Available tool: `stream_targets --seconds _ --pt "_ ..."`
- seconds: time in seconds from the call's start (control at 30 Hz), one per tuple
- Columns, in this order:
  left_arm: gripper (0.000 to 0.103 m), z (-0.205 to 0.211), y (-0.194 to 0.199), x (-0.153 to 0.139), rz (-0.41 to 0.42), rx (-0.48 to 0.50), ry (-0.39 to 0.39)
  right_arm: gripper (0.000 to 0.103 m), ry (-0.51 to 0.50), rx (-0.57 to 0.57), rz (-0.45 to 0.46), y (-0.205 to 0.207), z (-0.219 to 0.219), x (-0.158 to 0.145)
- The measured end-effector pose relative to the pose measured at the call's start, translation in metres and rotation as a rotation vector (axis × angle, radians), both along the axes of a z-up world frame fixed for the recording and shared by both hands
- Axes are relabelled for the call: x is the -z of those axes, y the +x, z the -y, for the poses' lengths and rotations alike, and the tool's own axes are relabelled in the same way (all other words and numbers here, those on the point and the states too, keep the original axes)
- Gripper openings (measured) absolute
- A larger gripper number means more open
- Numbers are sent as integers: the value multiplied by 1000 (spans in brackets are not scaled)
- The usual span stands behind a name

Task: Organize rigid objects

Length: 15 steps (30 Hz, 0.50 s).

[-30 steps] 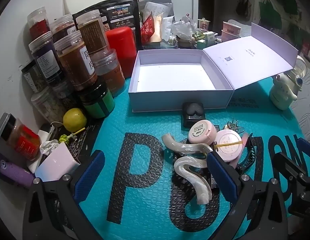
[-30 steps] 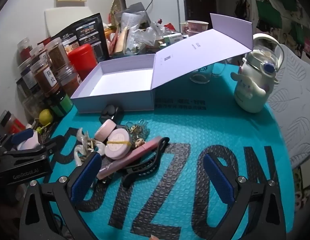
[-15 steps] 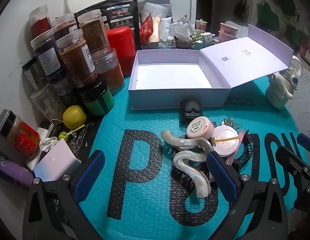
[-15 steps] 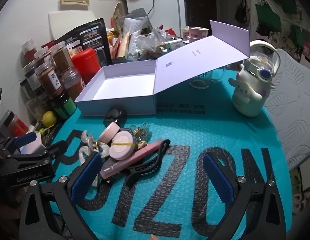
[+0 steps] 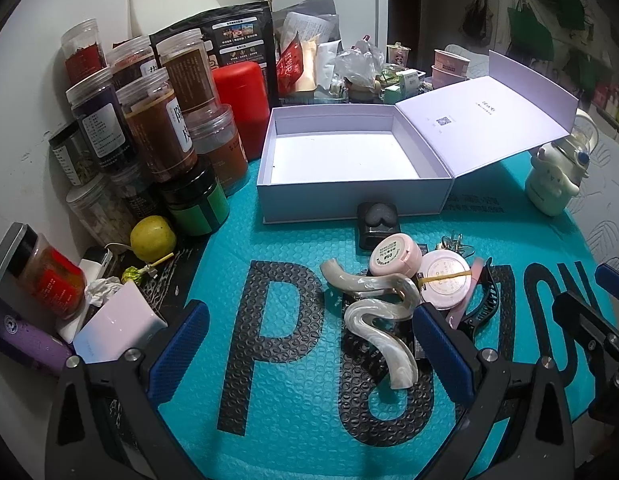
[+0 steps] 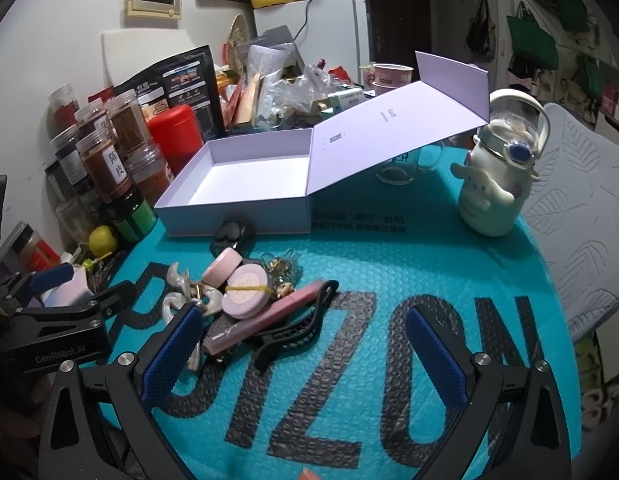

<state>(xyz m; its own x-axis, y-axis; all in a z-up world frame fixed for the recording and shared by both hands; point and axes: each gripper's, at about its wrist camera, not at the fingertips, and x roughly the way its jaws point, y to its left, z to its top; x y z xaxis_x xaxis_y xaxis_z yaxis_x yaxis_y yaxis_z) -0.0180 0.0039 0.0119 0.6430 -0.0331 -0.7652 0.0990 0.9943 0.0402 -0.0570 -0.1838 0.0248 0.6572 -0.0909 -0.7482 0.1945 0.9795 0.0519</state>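
Left wrist view: the left gripper (image 5: pixel 309 348) hung low over the teal bubble mat (image 5: pixel 293 240) on the tabletop, jaws released and spread wide, nothing between them. A pearly S-shaped hair clip (image 5: pixel 379 312) lay at 1 o'clock from the gripper, its lower end just beside the right blue pad. Past it, toward 1 o'clock, sat a small pink round jar (image 5: pixel 395 257) touching a pale pink compact (image 5: pixel 447 281) banded with a yellow elastic. A black claw clip (image 5: pixel 483 304) lay at the compact's 4 o'clock. A black case (image 5: pixel 378 222) stood against the front wall of the open lavender box (image 5: pixel 349 196), which sat at 12 o'clock, empty, lid folded out to the right. Spice jars (image 5: pixel 157 132) crowded 10 o'clock; a lime (image 5: pixel 152 238) lay below them. The right gripper's dark frame showed at the 3 o'clock edge.

Right wrist view: the right gripper (image 6: pixel 303 356) also had its jaws released, holding nothing, over the black lettering of the mat. The pile lay at 11 o'clock: a pink tube (image 6: pixel 265 320) crossing the black claw clip (image 6: pixel 297 328), the compact (image 6: pixel 245 290) above them. The box (image 6: pixel 237 216) sat at 11 o'clock beyond the pile. A cream character bottle (image 6: pixel 495 184) stood at 2 o'clock, well apart. The left gripper (image 6: pixel 57 312) showed at 9 o'clock.
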Motion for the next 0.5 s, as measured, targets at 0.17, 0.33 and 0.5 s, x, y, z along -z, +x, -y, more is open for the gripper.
stream_targets --seconds 0.17,0.33,0.5 --pt "103 -3 -2 0 2 -4 -3 103 -2 4 6 -3 -1 -1" --pt "103 -4 -4 1 -4 1 -17 103 -3 0 7 -5 -3 -1" --pt "103 -3 -7 -2 10 7 -18 103 -11 -2 8 -7 -3 -1"
